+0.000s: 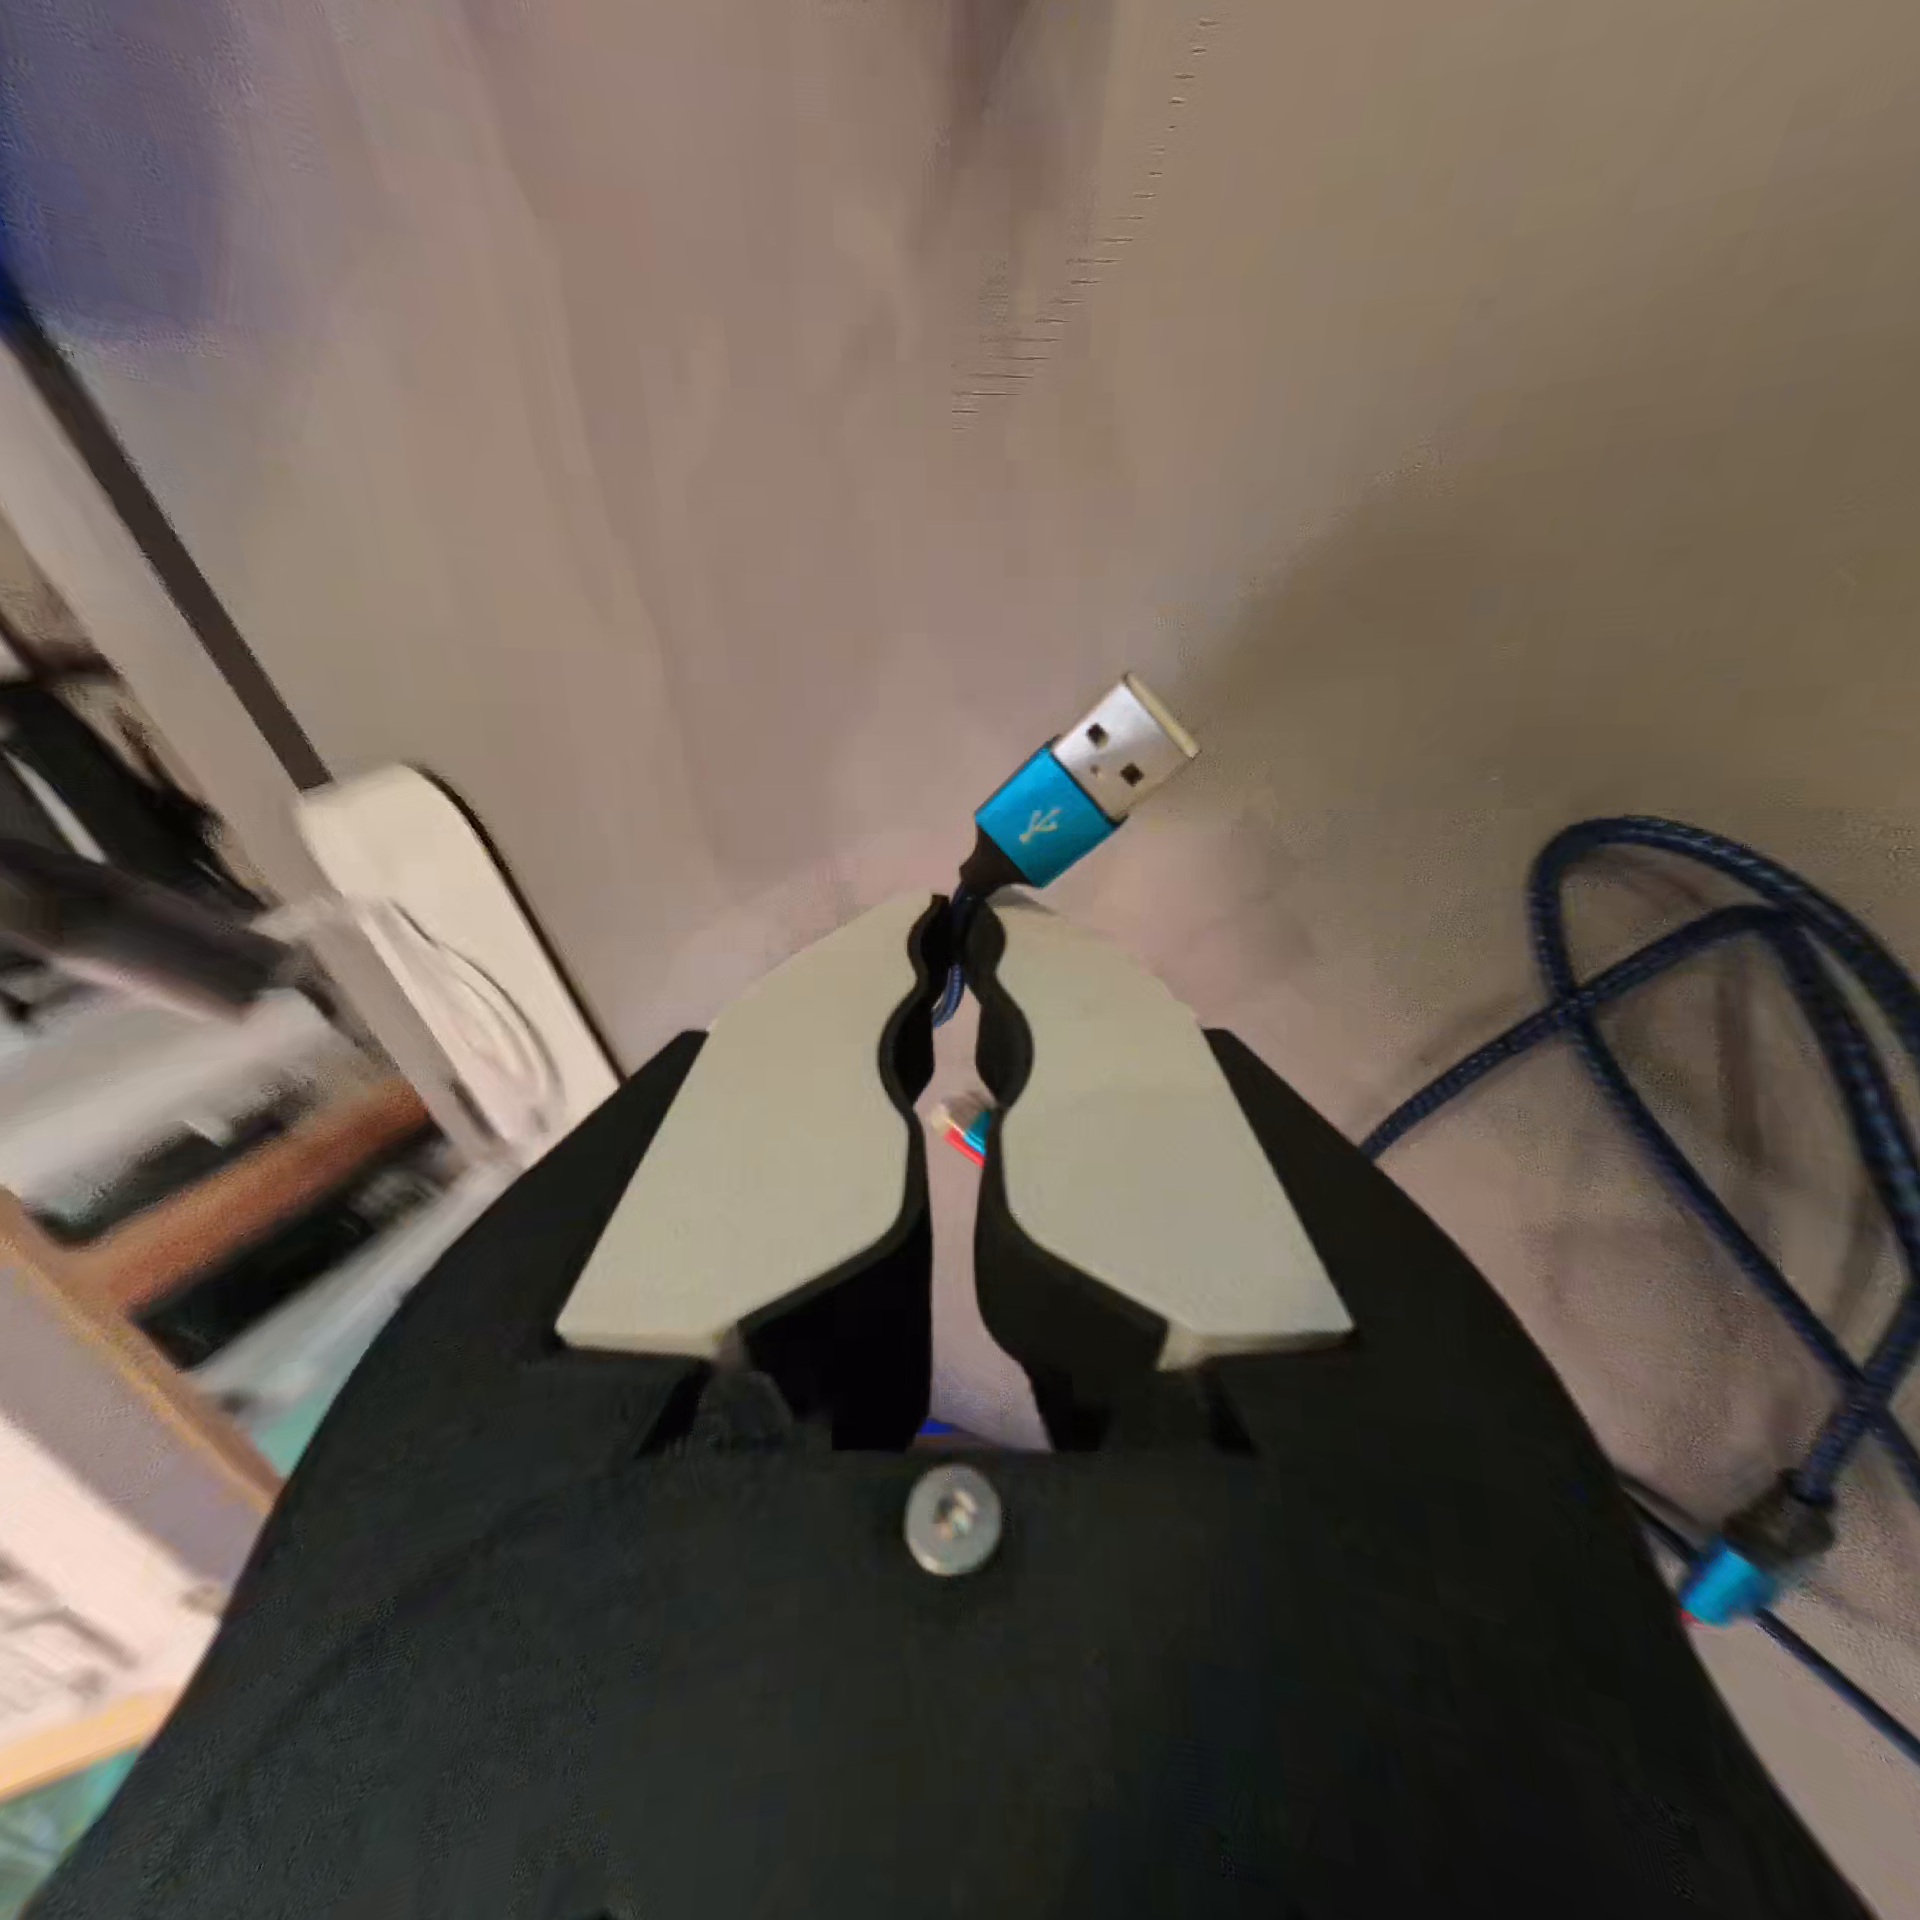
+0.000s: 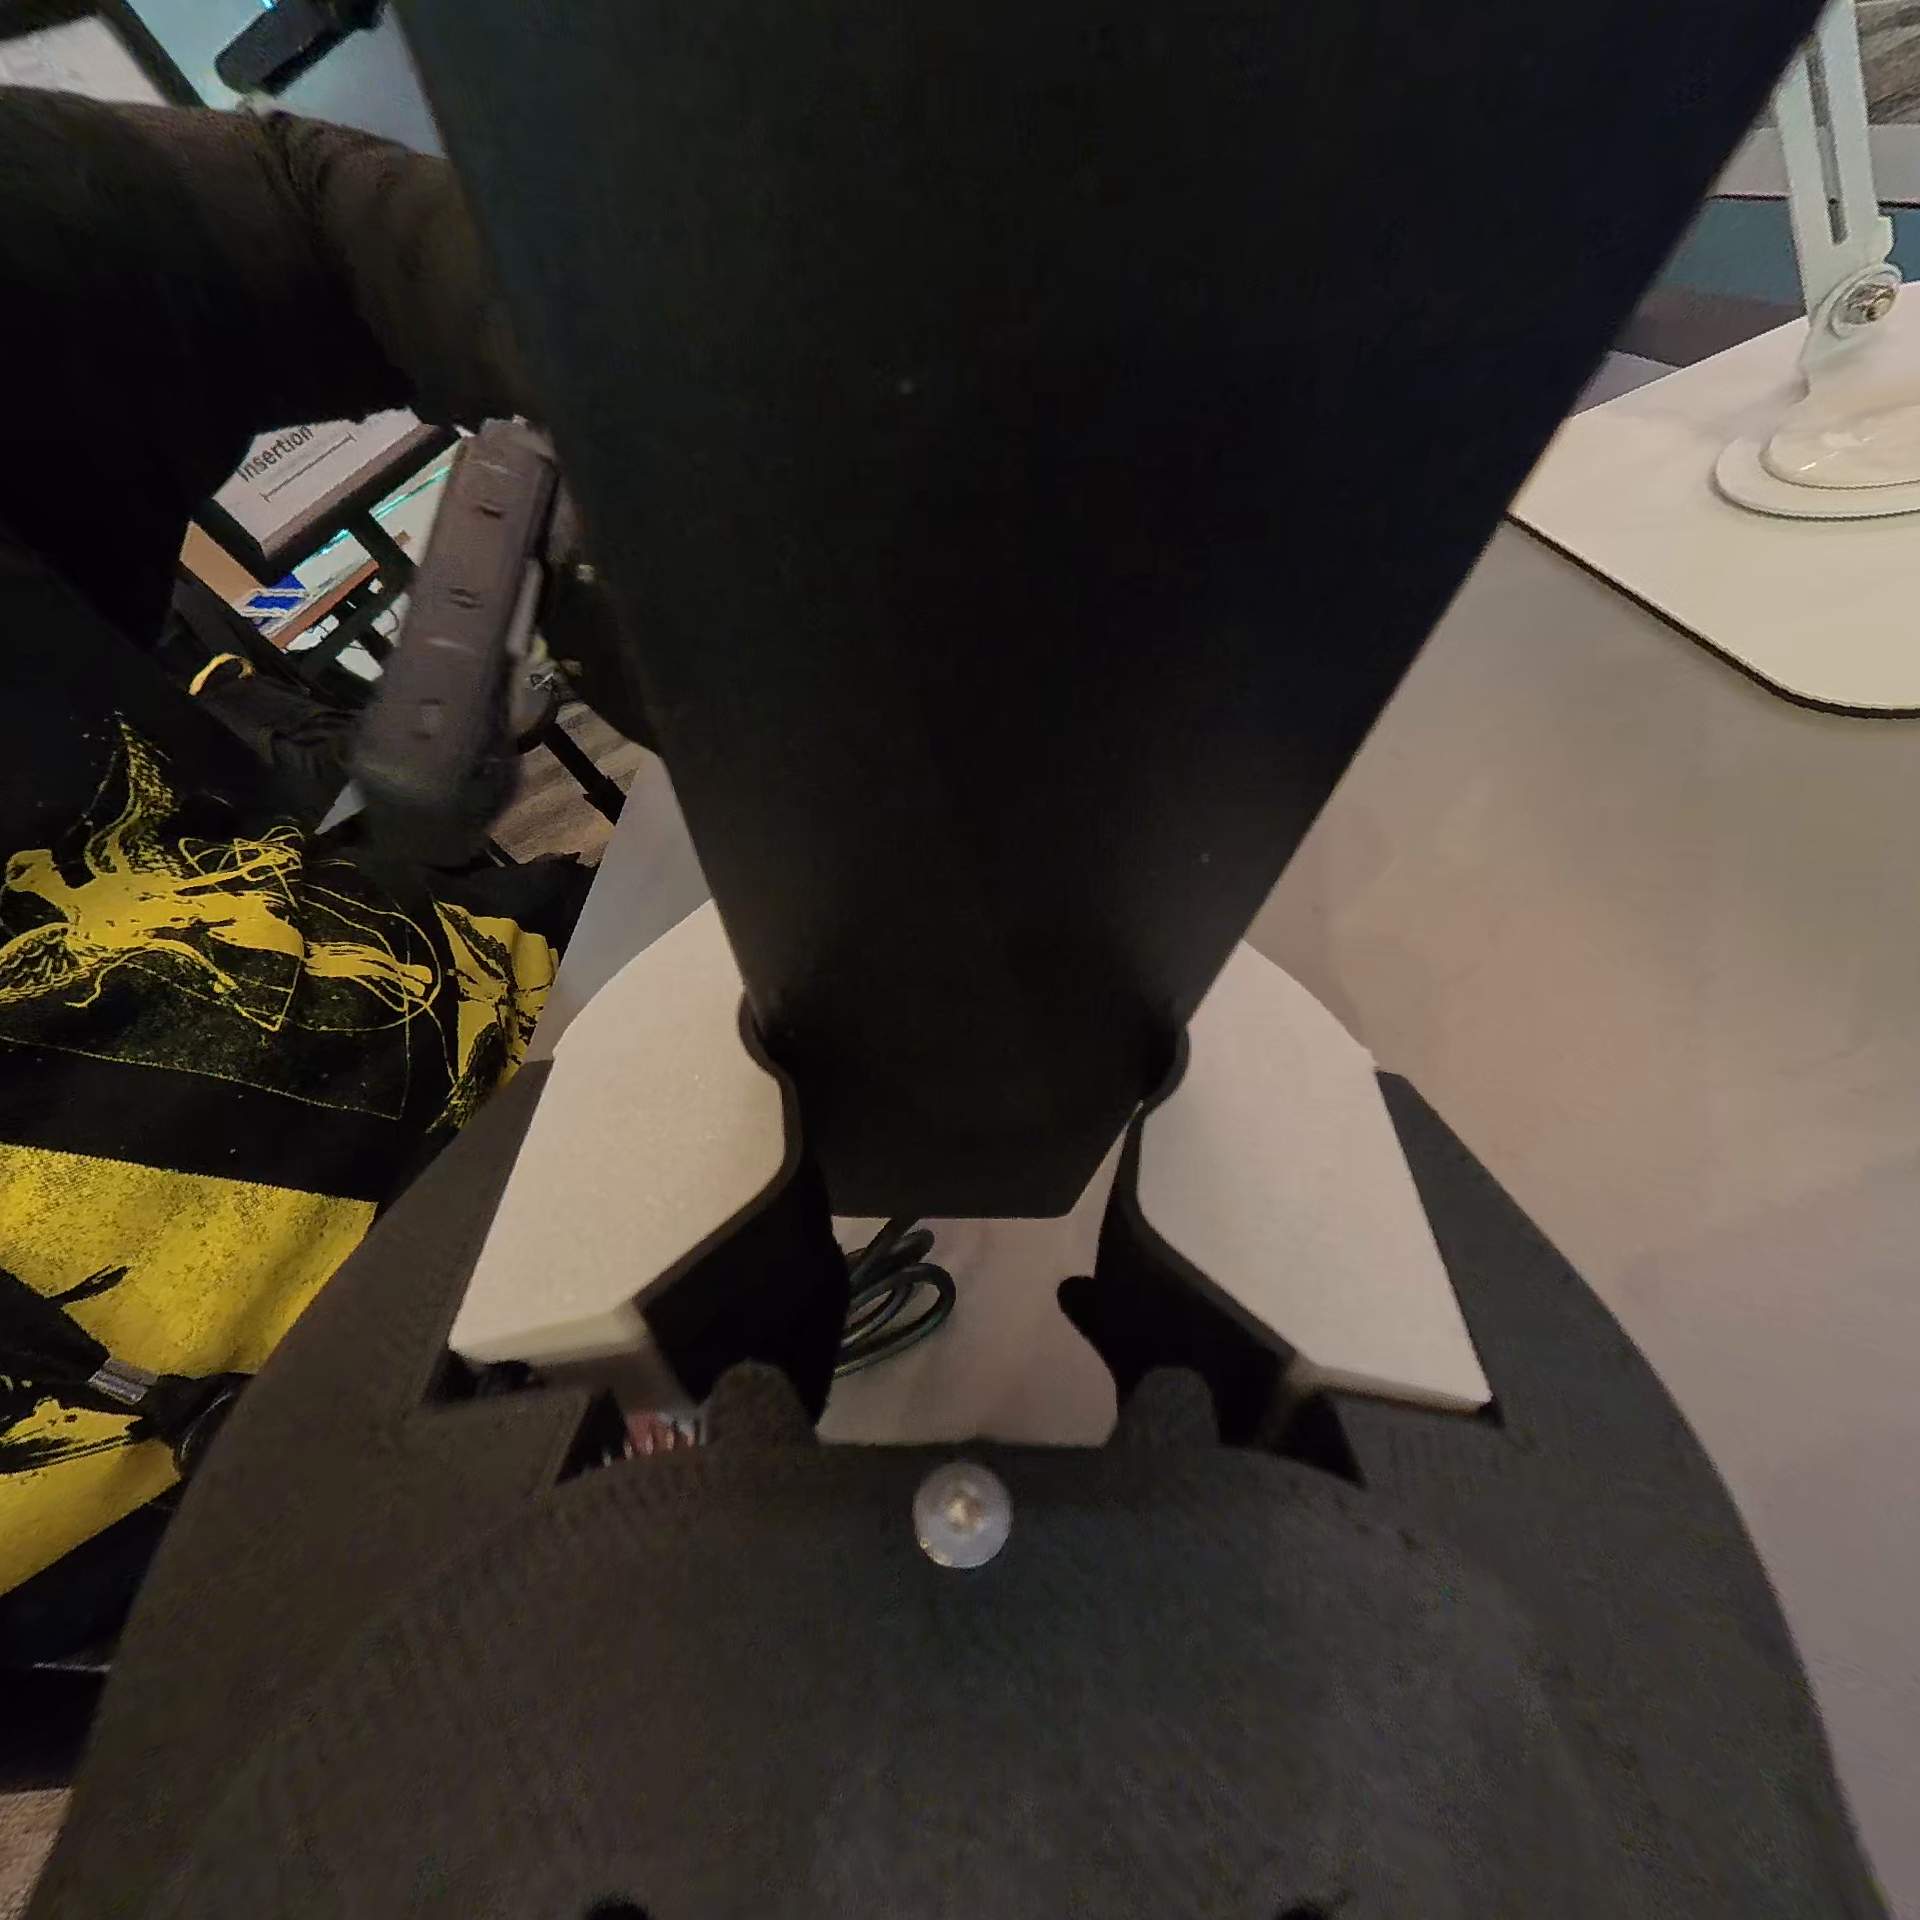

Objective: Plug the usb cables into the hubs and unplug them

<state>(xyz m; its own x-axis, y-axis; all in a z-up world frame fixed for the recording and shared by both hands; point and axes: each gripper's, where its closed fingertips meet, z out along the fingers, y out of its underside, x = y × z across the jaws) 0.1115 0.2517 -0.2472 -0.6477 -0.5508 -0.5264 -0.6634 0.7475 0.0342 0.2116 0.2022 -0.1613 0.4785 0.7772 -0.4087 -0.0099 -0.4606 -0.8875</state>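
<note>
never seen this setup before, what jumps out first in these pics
In the left wrist view, the left tool pinches a blue braided cable just behind its bright blue USB plug, which sticks up and to the right. In the right wrist view, a big black hub fills the frame, clamped between the right tool's fingers.

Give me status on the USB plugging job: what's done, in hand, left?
Done: nothing visibly plugged. In hand: left gripper pinches the blue braided cable just behind its blue USB-A plug, held in the air; right gripper clamps a large black object, probably the hub. Left: insert, then unplug.
</note>
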